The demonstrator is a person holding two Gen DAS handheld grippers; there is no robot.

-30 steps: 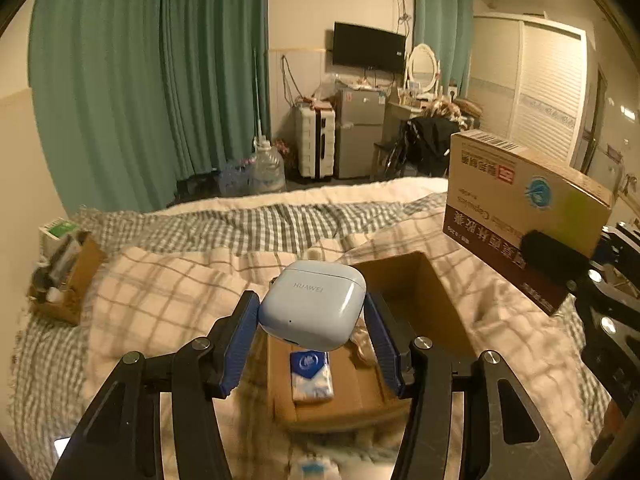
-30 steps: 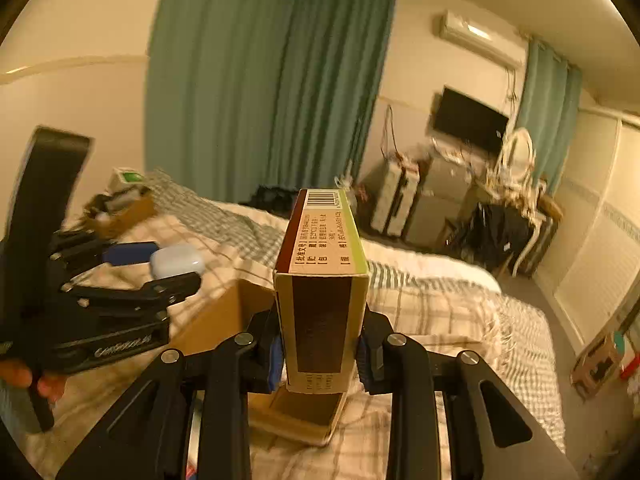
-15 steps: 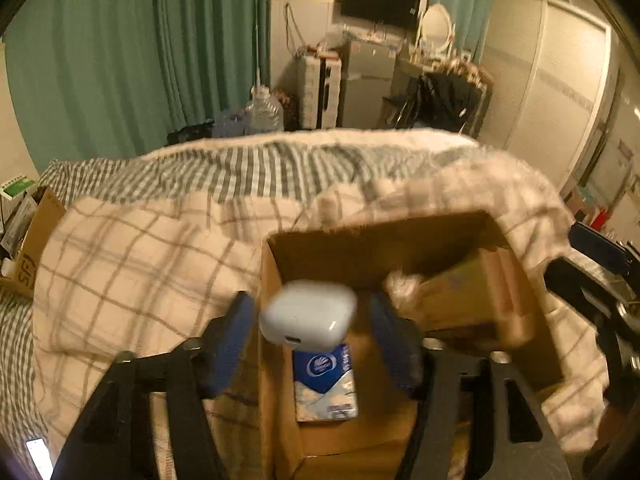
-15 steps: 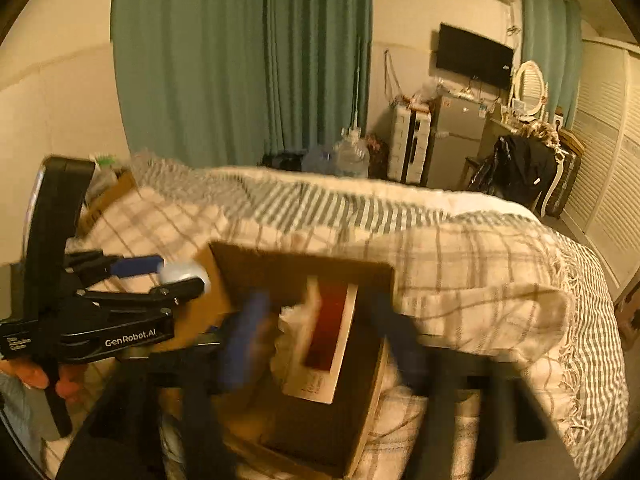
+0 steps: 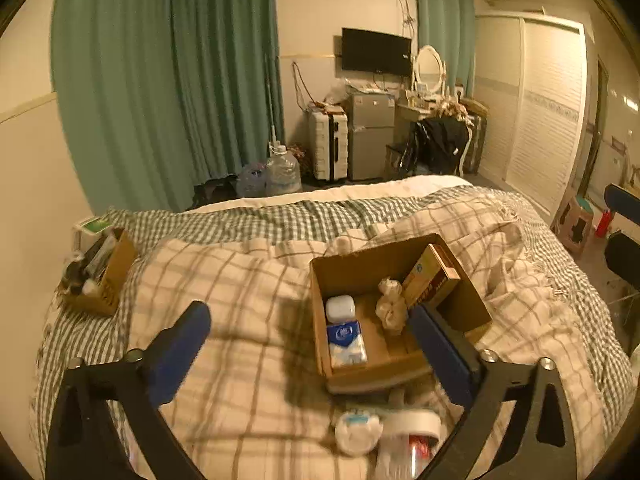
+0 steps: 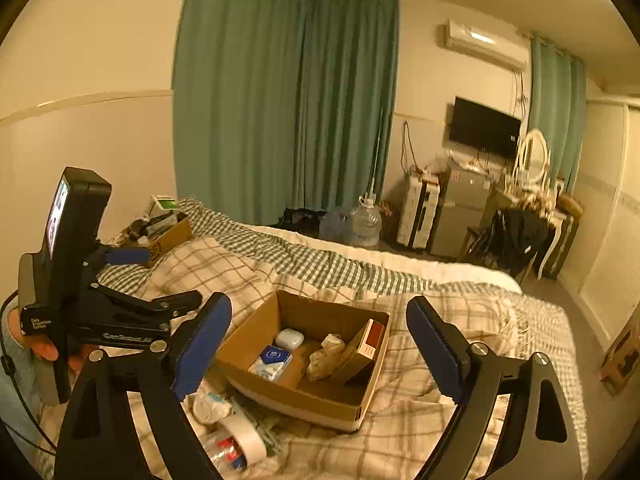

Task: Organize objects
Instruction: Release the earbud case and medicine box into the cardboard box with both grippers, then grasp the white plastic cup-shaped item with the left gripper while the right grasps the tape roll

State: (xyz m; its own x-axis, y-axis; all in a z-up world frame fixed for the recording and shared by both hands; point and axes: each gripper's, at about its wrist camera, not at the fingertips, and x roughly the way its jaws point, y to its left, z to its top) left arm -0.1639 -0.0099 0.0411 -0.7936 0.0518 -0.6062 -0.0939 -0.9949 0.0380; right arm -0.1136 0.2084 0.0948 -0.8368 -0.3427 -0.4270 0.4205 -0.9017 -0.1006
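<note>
An open cardboard box (image 5: 472, 304) (image 6: 248, 332) sits on the plaid bed cover. Inside lie a white earbud case (image 5: 340, 307) (image 6: 289, 339), a blue tissue pack (image 5: 346, 340) (image 6: 270, 362), a crumpled paper wad (image 5: 390, 308) (image 6: 325, 356) and a medicine box (image 5: 430, 282) (image 6: 360, 350) leaning on the right wall. My left gripper (image 5: 310, 350) is open and empty above the bed, in front of the box. My right gripper (image 6: 320, 344) is open and empty, raised above the box. The left gripper's body shows in the right wrist view (image 6: 100, 312).
A tape roll (image 5: 412, 426) (image 6: 246, 438), a small white item (image 5: 356, 434) (image 6: 212, 406) and other loose things lie on the bed just before the box. A second cardboard box (image 5: 104, 276) of items stands at the bed's far left. Furniture lines the far wall.
Both grippers opened: the earbud case and the medicine box dropped into the cardboard box. Both grippers then pulled back and up, away from the box.
</note>
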